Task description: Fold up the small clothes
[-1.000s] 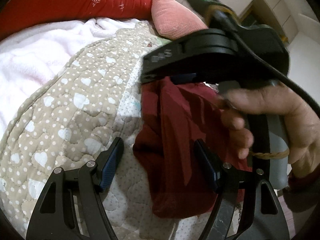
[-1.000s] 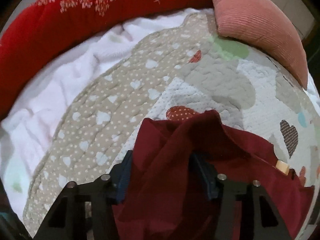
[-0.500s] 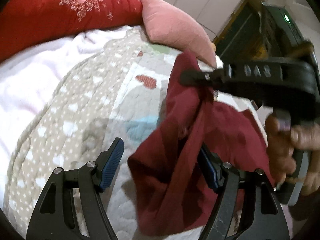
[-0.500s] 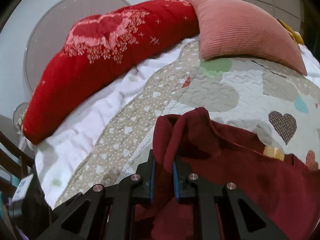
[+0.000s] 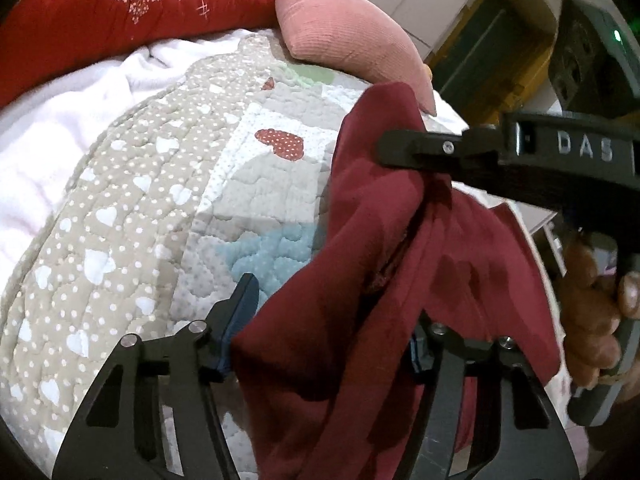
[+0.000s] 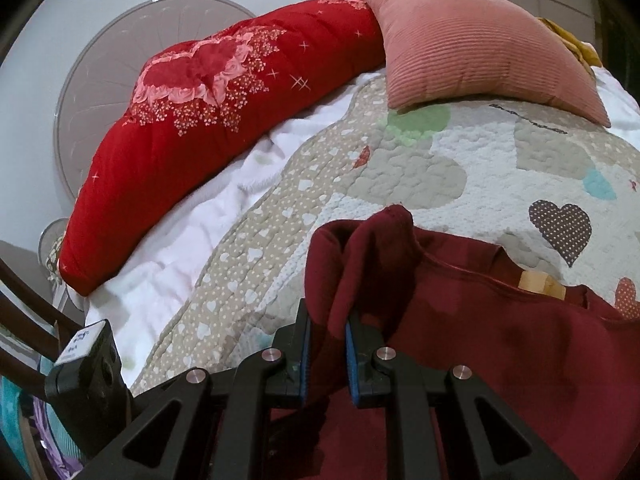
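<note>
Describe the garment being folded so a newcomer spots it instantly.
Start at the heart-print quilt on the bed, below the pink cushion. The dark maroon garment lies at the quilt's near edge, one bunched corner pinched in the right tool. It is plain, unlike the bright red floral comforter.

The bed (image 6: 460, 168) is covered by a quilt (image 6: 420, 184) of pale quilted patches sewn with hearts, bordered by a beige band dotted with white hearts. Along the quilt's far side a white blanket (image 6: 168, 264) shows from under its edge. A red duvet (image 6: 224, 120) with pink flower print lies bunched along the blanket's far edge. Beside it, at the far corner of the bed, a pink ribbed cushion (image 6: 472, 52) rests on the quilt. A dark red garment (image 6: 500, 340) lies partly on the near part of the quilt, one end lifted off it.
</note>
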Tool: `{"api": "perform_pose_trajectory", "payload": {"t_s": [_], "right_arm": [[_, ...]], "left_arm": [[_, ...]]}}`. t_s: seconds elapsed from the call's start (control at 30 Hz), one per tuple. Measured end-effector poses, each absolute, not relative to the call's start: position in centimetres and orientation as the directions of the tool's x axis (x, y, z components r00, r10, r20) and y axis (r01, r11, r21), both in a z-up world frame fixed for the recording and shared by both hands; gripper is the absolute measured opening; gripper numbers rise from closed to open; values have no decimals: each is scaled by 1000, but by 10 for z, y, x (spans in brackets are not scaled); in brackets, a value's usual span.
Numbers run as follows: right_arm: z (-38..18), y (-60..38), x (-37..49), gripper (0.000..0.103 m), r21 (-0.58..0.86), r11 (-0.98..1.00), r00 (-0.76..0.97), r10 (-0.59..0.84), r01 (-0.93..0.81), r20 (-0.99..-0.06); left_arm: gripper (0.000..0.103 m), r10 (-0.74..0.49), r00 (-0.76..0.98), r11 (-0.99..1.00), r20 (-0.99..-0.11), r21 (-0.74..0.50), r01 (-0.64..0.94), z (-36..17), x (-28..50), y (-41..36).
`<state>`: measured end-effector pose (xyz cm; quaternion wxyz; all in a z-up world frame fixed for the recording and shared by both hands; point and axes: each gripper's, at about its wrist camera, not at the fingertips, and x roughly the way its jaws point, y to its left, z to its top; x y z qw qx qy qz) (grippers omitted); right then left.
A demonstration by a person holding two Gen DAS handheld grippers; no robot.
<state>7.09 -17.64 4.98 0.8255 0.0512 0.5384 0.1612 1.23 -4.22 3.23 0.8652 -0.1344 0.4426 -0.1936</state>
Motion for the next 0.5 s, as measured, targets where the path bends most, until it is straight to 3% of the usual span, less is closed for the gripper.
{"api": "perform_pose_trajectory", "payload": {"t_s": [0.3, 0.5], "right_arm": [[46, -178, 76, 14, 274, 945, 339, 321, -180, -884], [42, -170, 83, 23, 256, 949, 307, 303, -185, -902]], "left_arm": [[57, -440, 551, 896, -709, -384, 222, 33, 10, -43], [55, -439, 559, 897, -703, -383, 223, 34, 7, -44]]}}
